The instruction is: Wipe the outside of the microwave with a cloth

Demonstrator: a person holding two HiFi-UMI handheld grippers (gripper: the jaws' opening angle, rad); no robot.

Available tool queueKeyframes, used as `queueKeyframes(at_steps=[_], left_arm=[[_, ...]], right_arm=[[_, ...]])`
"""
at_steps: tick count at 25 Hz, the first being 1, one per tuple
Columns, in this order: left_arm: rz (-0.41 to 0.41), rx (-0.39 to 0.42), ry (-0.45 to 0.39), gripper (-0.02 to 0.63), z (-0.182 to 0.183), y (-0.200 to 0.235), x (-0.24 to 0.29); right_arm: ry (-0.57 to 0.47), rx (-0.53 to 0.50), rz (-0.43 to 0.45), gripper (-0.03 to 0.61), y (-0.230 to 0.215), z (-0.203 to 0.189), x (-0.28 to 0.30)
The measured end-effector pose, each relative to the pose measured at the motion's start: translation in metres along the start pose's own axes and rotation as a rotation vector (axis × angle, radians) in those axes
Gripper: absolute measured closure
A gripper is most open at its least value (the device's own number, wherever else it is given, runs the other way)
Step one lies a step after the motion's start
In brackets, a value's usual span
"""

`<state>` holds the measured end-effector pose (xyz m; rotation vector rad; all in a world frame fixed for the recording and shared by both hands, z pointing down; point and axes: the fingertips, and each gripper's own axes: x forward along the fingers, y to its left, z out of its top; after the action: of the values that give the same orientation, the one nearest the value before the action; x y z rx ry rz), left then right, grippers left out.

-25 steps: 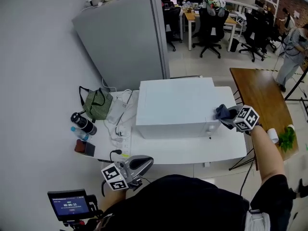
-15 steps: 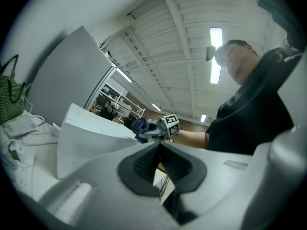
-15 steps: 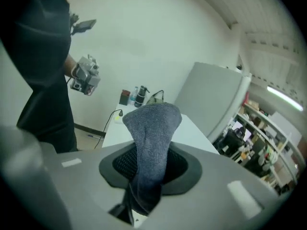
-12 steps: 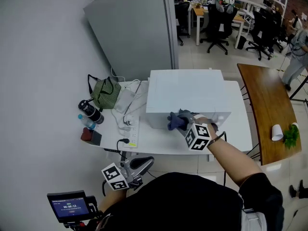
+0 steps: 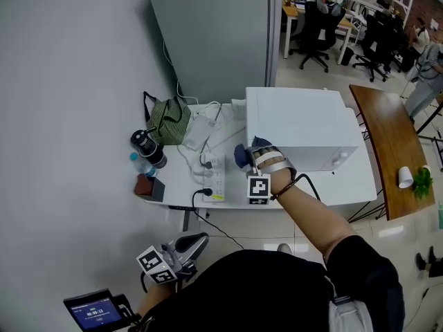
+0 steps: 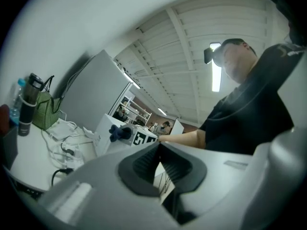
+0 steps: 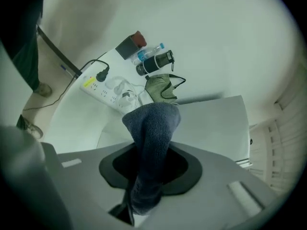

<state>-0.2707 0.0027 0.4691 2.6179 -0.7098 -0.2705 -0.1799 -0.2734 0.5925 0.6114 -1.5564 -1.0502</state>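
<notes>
The white microwave (image 5: pixel 297 124) stands on a white table (image 5: pixel 228 206). My right gripper (image 5: pixel 250 156) is shut on a dark blue cloth (image 5: pixel 242 155) and holds it against the microwave's left side, near the front corner. In the right gripper view the cloth (image 7: pixel 152 133) sticks up from between the jaws, with the microwave's white wall (image 7: pixel 216 123) just behind it. My left gripper (image 5: pixel 181 249) hangs low at the left, below the table's edge, away from the microwave. Its jaws (image 6: pixel 159 150) are shut on nothing.
Left of the microwave lie a power strip (image 5: pixel 216 182) with tangled cables, a green bag (image 5: pixel 169 120), a black flask (image 5: pixel 147 146) and a small red-and-black box (image 5: pixel 148 186). A grey cabinet (image 5: pixel 221 33) stands behind. A wooden table (image 5: pixel 392 151) with a paper cup (image 5: pixel 405 178) is at the right.
My right gripper carried the cloth from the microwave's right front corner, across the front, to its left side. The left gripper stayed low at the left.
</notes>
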Motion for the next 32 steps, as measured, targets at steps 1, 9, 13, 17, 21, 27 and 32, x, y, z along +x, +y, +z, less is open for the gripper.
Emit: queueKeyframes(at_steps=[1,9,13,17,21,27,32], left_arm=[[0.0,-0.001,-0.002,0.611,0.001,0.002,-0.002],[-0.053,0.017,0.026,0.611,-0.006,-0.017,0.054],[-0.105,0.018,0.07,0.611,-0.017,-0.036,0.109],[-0.157,0.019,0.097,0.611,-0.027,-0.057,0.156],[-0.173,0.016,0.107,0.611,-0.034,-0.067,0.176],[-0.106,-0.005,0.075,0.611,-0.033,-0.052,0.138],[-0.021,-0.017,0.046,0.611,-0.027,-0.037,0.073]], right_arm=[[0.007,-0.009,-0.006,0.474,0.0,-0.004,-0.001],[0.138,0.071,-0.026,0.474,0.021,-0.151,-0.046],[0.253,0.139,-0.028,0.474,0.043,-0.269,-0.078],[0.355,0.228,-0.028,0.474,0.061,-0.363,-0.1],[0.309,0.596,0.049,0.474,0.066,-0.388,-0.124],[-0.302,1.38,0.693,0.474,0.102,-0.183,-0.106],[-0.43,1.641,0.97,0.474,0.083,-0.036,-0.03]])
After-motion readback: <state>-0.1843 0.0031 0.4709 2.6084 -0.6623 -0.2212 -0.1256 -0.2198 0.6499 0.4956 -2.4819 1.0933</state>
